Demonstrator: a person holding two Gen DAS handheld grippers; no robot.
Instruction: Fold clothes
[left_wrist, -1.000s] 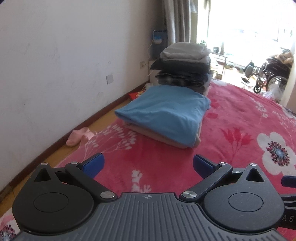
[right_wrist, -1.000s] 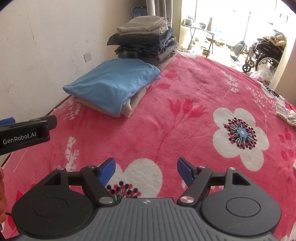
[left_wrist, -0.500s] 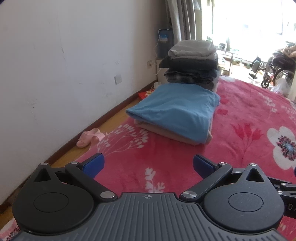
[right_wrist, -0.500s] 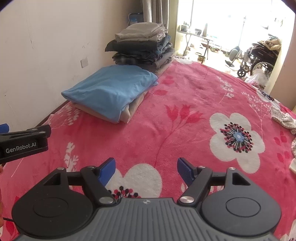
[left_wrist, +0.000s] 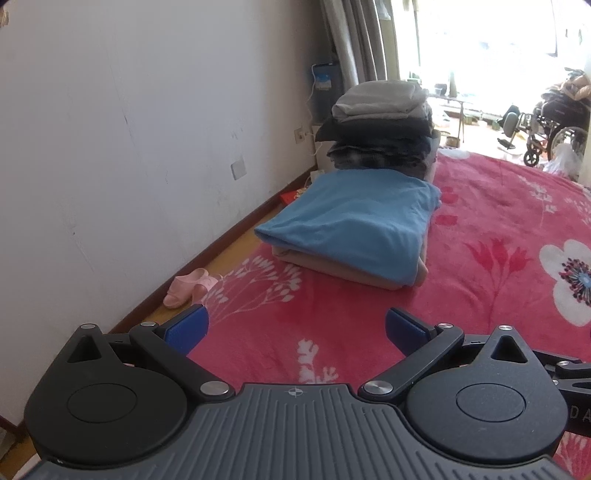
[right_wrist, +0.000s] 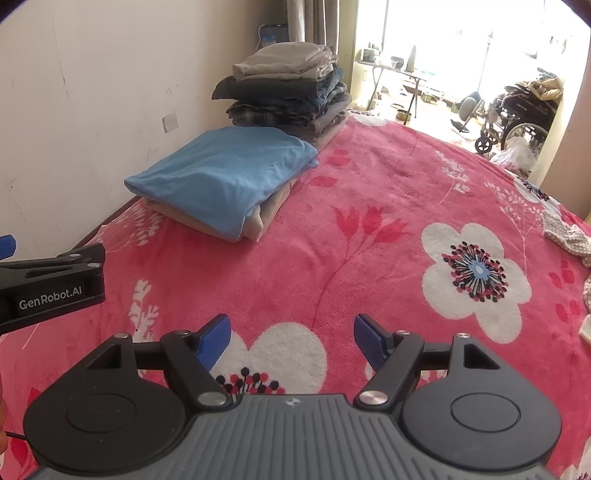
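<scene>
A folded blue garment (left_wrist: 354, 221) (right_wrist: 229, 170) lies on top of a folded beige one (right_wrist: 258, 218) on the red flowered blanket (right_wrist: 369, 221). Behind it rises a tall stack of folded grey and dark clothes (left_wrist: 384, 122) (right_wrist: 288, 85). My left gripper (left_wrist: 295, 332) is open and empty, low over the blanket's left edge, well short of the blue pile. My right gripper (right_wrist: 291, 339) is open and empty above a white flower print. The left gripper's body (right_wrist: 51, 288) shows at the left of the right wrist view. An unfolded checked cloth (right_wrist: 565, 236) lies at the far right.
A white wall (left_wrist: 129, 147) runs along the left, with a strip of wooden floor and pink slippers (left_wrist: 188, 288) beside the bed. A wheelchair (right_wrist: 517, 114) and a folding table (right_wrist: 399, 81) stand in the bright room beyond the bed.
Both grippers have drawn back and turned a little left, so the wall and slippers fill more of the left view. The clothes have not moved. Both stay open.
</scene>
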